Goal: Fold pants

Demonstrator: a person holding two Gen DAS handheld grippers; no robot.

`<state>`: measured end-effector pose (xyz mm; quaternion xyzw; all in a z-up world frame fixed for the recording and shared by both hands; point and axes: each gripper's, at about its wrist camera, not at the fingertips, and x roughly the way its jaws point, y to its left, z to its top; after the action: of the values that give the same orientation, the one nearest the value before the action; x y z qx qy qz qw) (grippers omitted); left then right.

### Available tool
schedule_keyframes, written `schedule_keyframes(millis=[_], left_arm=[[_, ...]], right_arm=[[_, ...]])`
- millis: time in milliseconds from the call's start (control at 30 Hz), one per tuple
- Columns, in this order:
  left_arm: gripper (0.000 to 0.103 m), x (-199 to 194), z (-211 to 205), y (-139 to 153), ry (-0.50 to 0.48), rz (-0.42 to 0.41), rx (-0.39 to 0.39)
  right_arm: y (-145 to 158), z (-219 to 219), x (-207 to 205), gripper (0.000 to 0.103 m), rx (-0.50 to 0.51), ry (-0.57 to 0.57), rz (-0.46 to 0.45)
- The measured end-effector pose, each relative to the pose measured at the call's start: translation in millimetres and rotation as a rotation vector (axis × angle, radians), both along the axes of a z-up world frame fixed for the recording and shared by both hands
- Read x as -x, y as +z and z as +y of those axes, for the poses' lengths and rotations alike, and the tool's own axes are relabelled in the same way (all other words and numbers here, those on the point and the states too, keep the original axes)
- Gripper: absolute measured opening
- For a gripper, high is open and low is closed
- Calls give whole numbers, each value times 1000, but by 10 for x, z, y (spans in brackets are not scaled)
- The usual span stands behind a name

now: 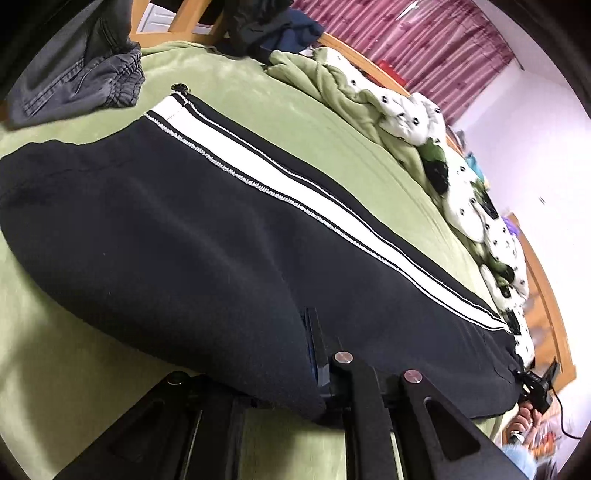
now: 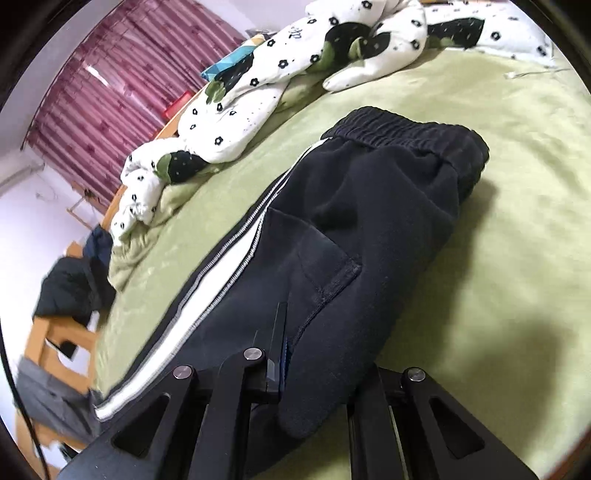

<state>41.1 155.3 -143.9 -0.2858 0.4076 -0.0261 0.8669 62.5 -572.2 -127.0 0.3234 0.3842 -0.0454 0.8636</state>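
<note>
Black pants with a white side stripe lie stretched on the green bed. My left gripper is shut on the near edge of the pants; one finger shows, the other is under the cloth. In the right wrist view the pants run to the elastic waistband at the far end. My right gripper is shut on the pants' near edge below the back pocket; one finger shows, the other is hidden by fabric.
The green bedsheet surrounds the pants. A grey garment lies at the far left. A flowered white and green quilt is bunched along the far side. Dark clothes sit on a wooden chair; maroon curtains hang behind.
</note>
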Motion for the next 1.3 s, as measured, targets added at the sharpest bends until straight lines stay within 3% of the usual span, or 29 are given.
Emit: schedule_keyframes(millis=[100, 200, 333, 400, 500, 600, 700, 767, 800, 867, 967, 1033, 1133, 1300], left_arm=[[17, 16, -14, -129, 24, 26, -5], [22, 36, -19, -100, 34, 43, 16], [37, 180, -44, 57, 14, 67, -70], [49, 282, -71, 117, 24, 70, -139], [49, 440, -82, 190, 32, 69, -192], [49, 573, -100, 314, 53, 48, -245], [50, 672, -103, 452, 76, 24, -310], [49, 731, -82, 540, 83, 9, -318], [49, 777, -69, 603, 85, -11, -316], [49, 825, -53, 686, 93, -35, -320], [50, 869, -8, 764, 98, -55, -328], [51, 840, 55, 757, 109, -49, -325], [52, 704, 195, 563, 136, 8, -274], [52, 524, 473, 25, 202, 85, -158]], right_arm=[[-226, -31, 43, 14, 20, 21, 66], [-189, -51, 163, 21, 63, 18, 50], [22, -241, 320, 49, 160, -85, -25], [30, -398, 259, 59, 141, -119, -44], [-55, -686, -8, 60, 83, -166, -21], [-188, -863, -273, 69, -4, -208, 28], [-73, -869, -351, 45, 71, -203, 11], [109, -894, -263, 40, 109, -180, -83], [139, -942, -213, 39, 80, -192, -111], [49, -997, -245, 40, 48, -184, -74], [-167, -988, -264, 49, 94, -155, 42], [-167, -936, -108, 57, 129, -139, 25], [-22, -773, 143, 59, 244, -139, 35], [221, -554, 473, 59, 322, -135, 46]])
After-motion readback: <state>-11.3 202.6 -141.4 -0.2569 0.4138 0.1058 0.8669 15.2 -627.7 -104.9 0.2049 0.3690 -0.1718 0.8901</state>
